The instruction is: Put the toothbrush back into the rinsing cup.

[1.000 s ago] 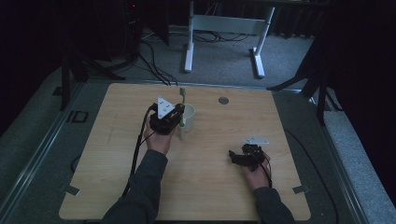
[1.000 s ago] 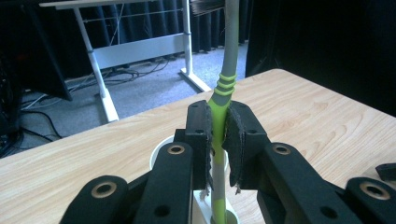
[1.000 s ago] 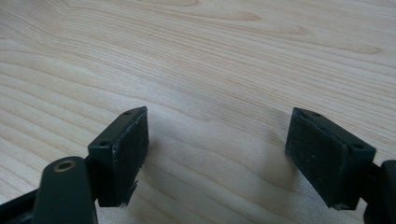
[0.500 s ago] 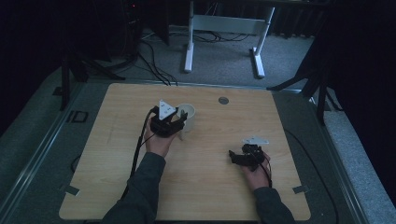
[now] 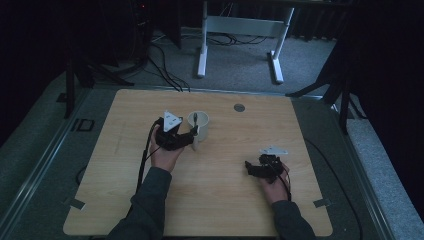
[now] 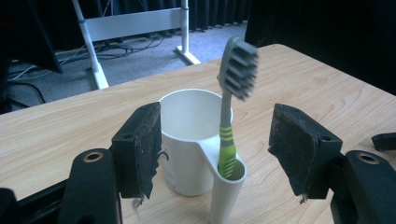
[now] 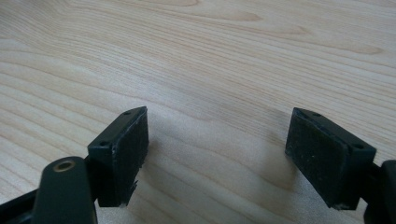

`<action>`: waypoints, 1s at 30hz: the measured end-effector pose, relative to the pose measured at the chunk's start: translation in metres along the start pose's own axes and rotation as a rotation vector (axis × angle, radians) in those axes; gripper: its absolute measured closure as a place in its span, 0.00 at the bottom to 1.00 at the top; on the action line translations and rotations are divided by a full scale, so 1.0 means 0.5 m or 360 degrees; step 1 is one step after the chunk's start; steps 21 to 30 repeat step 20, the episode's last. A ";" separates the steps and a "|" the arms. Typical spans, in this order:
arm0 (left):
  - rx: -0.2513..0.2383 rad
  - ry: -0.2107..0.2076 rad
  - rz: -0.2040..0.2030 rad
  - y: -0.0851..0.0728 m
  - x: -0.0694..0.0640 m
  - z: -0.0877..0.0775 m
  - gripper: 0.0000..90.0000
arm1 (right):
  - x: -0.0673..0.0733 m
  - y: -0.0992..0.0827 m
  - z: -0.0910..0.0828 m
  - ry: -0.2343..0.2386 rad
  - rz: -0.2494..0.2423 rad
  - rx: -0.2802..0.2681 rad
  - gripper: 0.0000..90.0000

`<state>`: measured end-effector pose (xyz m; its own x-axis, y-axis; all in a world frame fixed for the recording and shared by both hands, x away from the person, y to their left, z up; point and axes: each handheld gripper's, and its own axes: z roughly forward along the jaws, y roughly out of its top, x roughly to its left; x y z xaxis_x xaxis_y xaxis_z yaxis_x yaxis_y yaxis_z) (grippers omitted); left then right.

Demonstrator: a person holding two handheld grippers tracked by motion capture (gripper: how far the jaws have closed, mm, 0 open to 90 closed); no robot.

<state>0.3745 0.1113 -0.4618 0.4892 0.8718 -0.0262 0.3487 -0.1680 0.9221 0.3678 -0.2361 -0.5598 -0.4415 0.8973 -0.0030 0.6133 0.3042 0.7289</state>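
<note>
Your left gripper has its jaws spread wide, gripping nothing, with the cup and the toothbrush both standing between them. The cup sits closer to the left jaw, almost against its pad, while the toothbrush stands upright in the narrow side holder at the cup's near edge, roughly midway between the jaws and well short of the right one. The bristle head rises above the jaw tips and faces right.

If the brush is your target, shift the gripper a little so the handle, not the cup wall, sits on the centre line between the pads. As things stand, closing would likely bring the left jaw onto the cup first and push the whole cup sideways. Aim to close on the green striped part of the handle just above the holder's rim, where it is thickest, and keep the pads square to it. Then lift straight up along the handle so it clears the holder without tipping the cup, which looks light.

Your right gripper is also released, jaws wide apart over bare surface with nothing between them. From above it rests well away from the cup, so it could come over and steady the cup if it starts to slide.
</note>
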 end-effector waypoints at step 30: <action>0.0034 -0.0010 -0.0012 -0.043 0.001 -0.029 0.40 | 0.000 0.000 0.000 0.0001 0.0001 0.0002 0.23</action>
